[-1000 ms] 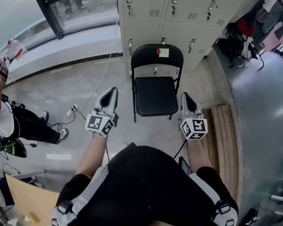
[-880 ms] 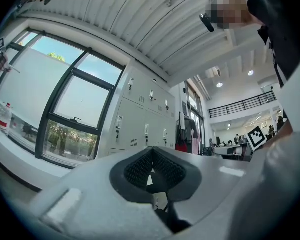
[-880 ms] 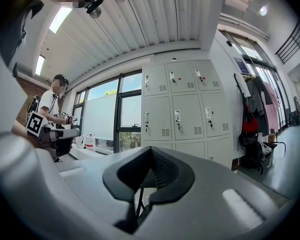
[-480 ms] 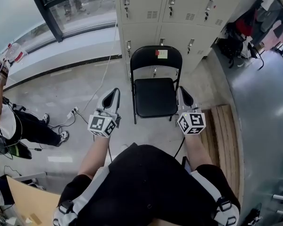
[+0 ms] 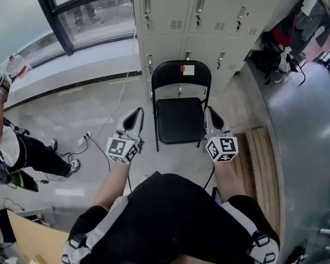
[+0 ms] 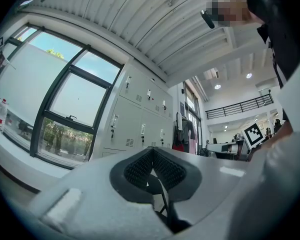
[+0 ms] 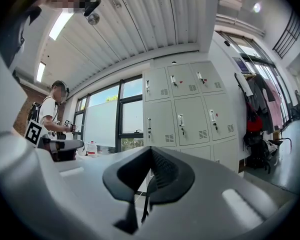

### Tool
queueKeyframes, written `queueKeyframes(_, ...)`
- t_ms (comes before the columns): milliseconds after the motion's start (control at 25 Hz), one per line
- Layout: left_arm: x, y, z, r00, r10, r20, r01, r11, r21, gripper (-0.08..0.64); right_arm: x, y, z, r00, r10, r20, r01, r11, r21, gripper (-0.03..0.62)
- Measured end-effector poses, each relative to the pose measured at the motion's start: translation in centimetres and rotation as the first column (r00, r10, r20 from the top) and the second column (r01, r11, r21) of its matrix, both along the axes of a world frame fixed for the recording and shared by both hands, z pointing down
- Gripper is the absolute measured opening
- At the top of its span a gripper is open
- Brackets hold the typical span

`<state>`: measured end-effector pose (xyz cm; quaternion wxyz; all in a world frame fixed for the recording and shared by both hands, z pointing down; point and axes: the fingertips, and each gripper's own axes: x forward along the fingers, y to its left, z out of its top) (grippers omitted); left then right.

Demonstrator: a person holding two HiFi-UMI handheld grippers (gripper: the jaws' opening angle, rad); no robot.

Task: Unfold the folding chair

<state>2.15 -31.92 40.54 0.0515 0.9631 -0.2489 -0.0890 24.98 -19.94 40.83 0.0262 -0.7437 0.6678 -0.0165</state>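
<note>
Head view: folding chair (image 5: 181,120) stands unfolded btwn left gripper (image 5: 135,116) & right gripper (image 5: 211,116), both closed, holding nothing.

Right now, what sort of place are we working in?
Probably a staff locker area in an office building: grey metal lockers behind the black folding chair, a large window beside them, jackets hanging nearby.

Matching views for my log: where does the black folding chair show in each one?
Head view: folding chair, centre, unfolded, before the lockers.
Left gripper view: a dark sliver under the shut fingers, likely its frame.
Right gripper view: likewise, a thin dark strip.
Shared landmark: the grey lockers.
</note>
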Motion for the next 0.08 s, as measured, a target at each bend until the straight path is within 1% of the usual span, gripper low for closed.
queueKeyframes(80,0.14,0.07,-0.24,1.000,0.004,-0.008,-0.004,1.000,0.007,0.002,-0.05,-0.07,-0.19,1.000,0.000,-0.008,0.000,1.000,0.000,0.003)
